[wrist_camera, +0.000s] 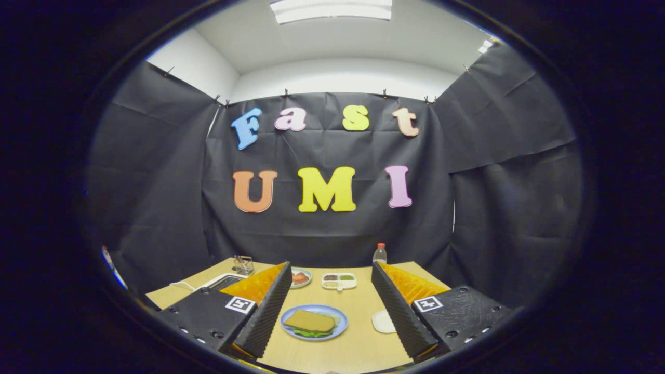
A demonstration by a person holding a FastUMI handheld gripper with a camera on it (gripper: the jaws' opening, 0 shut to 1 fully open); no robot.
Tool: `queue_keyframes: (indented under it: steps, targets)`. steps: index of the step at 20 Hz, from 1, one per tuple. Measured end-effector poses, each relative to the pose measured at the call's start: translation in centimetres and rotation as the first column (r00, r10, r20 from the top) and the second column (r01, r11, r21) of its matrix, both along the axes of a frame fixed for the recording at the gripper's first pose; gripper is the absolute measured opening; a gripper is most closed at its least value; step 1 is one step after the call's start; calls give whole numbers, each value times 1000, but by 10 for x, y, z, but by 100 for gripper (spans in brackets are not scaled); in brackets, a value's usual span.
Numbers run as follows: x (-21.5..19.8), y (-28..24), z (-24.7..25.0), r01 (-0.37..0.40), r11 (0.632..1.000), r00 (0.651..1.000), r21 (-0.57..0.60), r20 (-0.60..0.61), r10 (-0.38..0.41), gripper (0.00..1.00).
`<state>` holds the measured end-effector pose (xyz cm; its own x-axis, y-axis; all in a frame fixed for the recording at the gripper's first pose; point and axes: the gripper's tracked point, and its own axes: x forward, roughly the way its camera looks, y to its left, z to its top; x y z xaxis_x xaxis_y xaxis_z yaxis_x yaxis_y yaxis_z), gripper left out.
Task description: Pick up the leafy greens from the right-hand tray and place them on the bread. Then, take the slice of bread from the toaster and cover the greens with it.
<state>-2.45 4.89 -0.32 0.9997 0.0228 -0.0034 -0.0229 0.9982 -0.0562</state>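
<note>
My gripper [330,306] is open, its two fingers wide apart above the wooden table [358,343]. Between the fingers lies a blue plate [338,326] with a slice of bread [310,320] on top of leafy greens [311,333]; the green edges stick out from under the slice. The fingers hold nothing. A white toaster [222,281] sits at the back left, partly hidden by the left finger. Whether a slice stands in it cannot be told. A small white tray [383,321] lies beside the right finger, with nothing on its visible part.
A small plate with red food [300,277] and a white divided dish [338,281] stand beyond the blue plate. A bottle with a red cap [380,254] stands at the table's back edge. A wire rack [242,264] is behind the toaster.
</note>
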Motion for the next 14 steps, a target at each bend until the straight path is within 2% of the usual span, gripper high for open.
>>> queue_keyframes:
  steps: [6,14]
  targets:
    - [-11,-15,0,8,1000,1000,2,7,-8,95]
    - [-1,-23,-13,1,1000,1000,23,-7,-1,95]
